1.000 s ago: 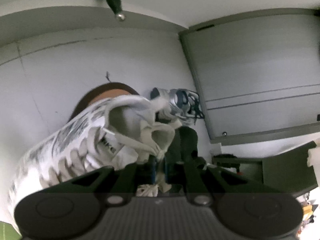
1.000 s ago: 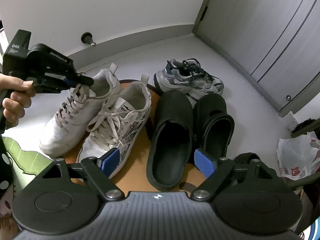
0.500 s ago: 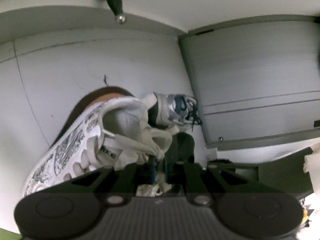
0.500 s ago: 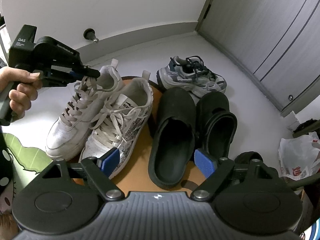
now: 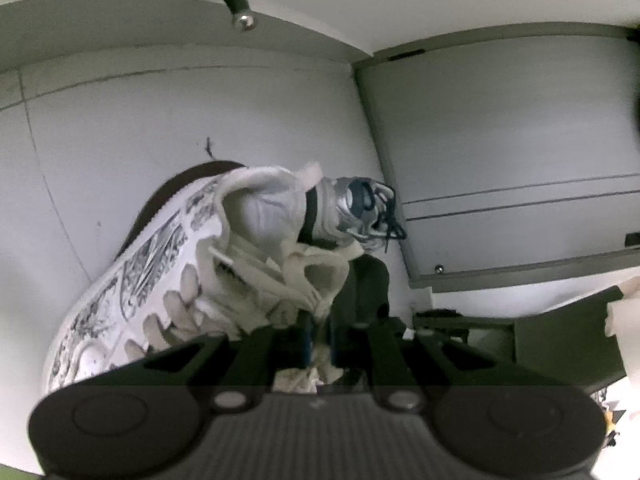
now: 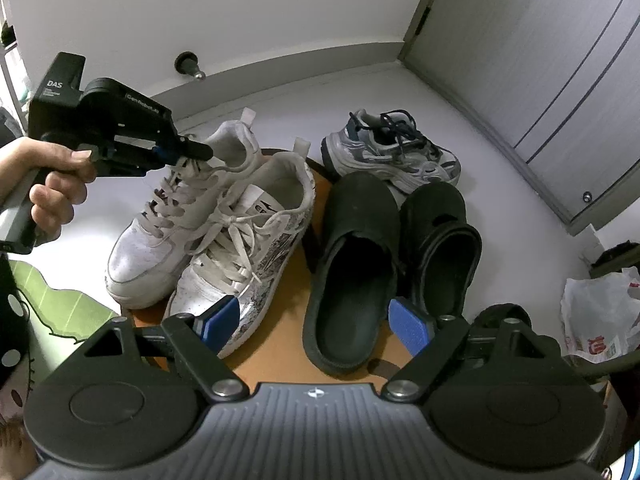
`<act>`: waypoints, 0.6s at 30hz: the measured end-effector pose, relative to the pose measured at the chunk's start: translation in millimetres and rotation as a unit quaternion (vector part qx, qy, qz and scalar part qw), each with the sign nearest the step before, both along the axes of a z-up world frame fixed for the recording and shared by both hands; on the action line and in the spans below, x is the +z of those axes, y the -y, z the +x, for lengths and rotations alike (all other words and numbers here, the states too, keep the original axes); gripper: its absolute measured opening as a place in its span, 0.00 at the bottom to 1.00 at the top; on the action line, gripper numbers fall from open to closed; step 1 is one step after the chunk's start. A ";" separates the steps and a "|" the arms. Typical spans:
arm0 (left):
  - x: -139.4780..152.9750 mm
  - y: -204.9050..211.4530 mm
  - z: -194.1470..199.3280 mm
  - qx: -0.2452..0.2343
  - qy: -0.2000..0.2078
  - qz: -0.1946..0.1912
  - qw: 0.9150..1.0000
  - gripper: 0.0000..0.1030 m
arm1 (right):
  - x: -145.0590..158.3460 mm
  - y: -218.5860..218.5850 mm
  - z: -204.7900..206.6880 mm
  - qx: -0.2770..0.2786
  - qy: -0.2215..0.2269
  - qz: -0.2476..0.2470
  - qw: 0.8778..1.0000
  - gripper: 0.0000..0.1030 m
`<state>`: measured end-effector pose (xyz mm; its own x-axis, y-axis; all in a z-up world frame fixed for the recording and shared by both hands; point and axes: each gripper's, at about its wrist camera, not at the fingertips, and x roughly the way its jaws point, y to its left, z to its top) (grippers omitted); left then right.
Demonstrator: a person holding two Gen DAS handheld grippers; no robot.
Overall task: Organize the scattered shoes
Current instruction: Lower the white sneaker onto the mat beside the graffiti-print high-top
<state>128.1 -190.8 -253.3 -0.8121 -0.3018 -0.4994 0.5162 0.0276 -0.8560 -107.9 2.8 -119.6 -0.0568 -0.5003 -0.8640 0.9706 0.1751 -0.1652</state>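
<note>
On the far left a hand [image 6: 48,192] holds the left claw [image 6: 198,151]. Its two fingers are pressed together, pinching the tongue and laces of the plain white sneaker [image 6: 160,236]. This shoe sits on the white floor [image 6: 280,108], with its side touching the next shoe. Below it, in the corner, lies a green mat [image 6: 64,312].

Next comes the patterned white sneaker [image 6: 248,252]. It has grey drawings on its side and its laces are loose. It rests on a round orange mat [image 6: 276,344] with a dark rim. In the left wrist view this shoe [image 5: 152,280] fills the middle, and the left claw [image 5: 318,340] is shut tight on pale laces just in front of it.

Beside it are two black clogs. The big black clog [image 6: 352,268] lies on the orange mat, and the second black clog [image 6: 440,244] touches its right side. Behind them stands a grey and blue running shoe [image 6: 392,152], close to their toes.

The right claw [image 6: 316,322] hangs over the mat with its blue pads spread wide. It holds nothing.

On the wall at the back is a black door stopper [image 6: 190,66]. On the right are grey sliding doors [image 6: 560,60], and low on the right a white plastic bag [image 6: 600,316] lies on the floor.
</note>
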 end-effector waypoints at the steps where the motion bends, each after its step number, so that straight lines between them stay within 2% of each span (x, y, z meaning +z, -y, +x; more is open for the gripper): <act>1: 2.3 -1.2 0.9 0.001 0.001 -0.003 1.000 0.08 | -0.4 -0.2 -0.2 0.000 0.000 0.001 1.000 0.83; 10: 4.4 -2.0 1.4 0.002 0.003 -0.007 1.000 0.08 | -4.0 1.9 -1.1 -0.004 -0.003 0.008 1.000 0.83; 16: -7.1 1.8 -0.6 -0.003 0.001 0.011 1.000 0.09 | -4.9 1.2 4.5 0.002 -0.006 0.010 1.000 0.83; 18: -6.6 1.5 -3.1 -0.003 0.028 0.008 1.000 0.11 | -4.2 0.8 4.8 0.002 -0.006 0.009 1.000 0.83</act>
